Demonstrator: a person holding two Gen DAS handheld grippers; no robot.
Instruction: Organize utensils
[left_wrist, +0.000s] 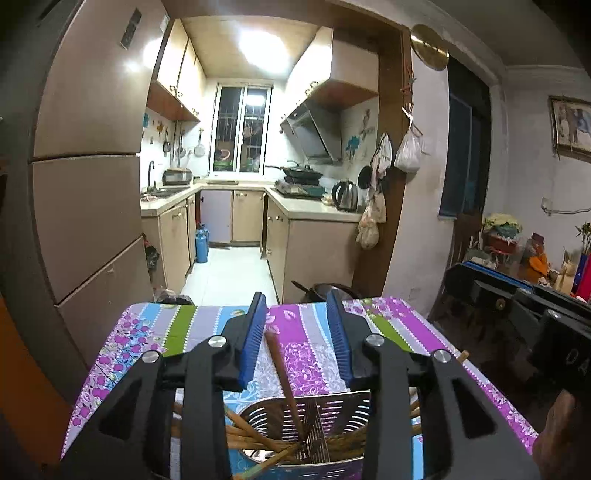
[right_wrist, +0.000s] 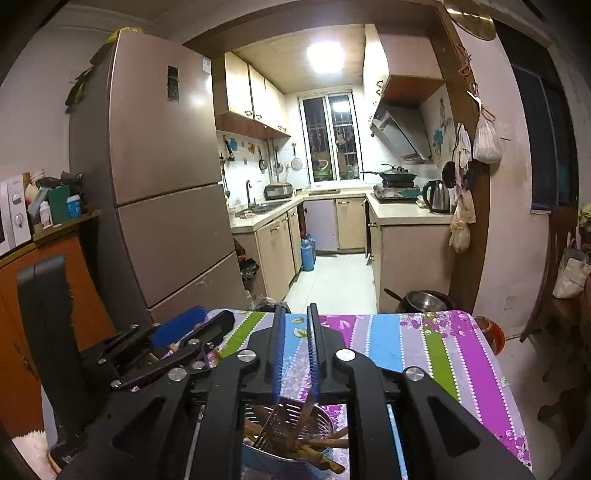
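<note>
A perforated steel utensil holder (left_wrist: 332, 417) stands on the table with the striped floral cloth (left_wrist: 306, 354). Several wooden chopsticks (left_wrist: 255, 439) lie in it. My left gripper (left_wrist: 297, 314) is open just above the holder. One brown chopstick (left_wrist: 282, 373) stands up between its blue pads without touching them. My right gripper (right_wrist: 295, 321) hovers over the same holder (right_wrist: 295, 424). Its pads stand a narrow gap apart, and a chopstick (right_wrist: 304, 417) rises toward that gap. I cannot tell whether it is gripped. The left gripper (right_wrist: 188, 328) shows at the left of the right wrist view.
A tall fridge (right_wrist: 162, 184) stands beyond the table's left corner. A dark pot (right_wrist: 424, 301) sits on the floor behind the table's far edge. An orange cabinet (right_wrist: 77, 295) is at the left. Chairs (right_wrist: 561, 280) stand at the right.
</note>
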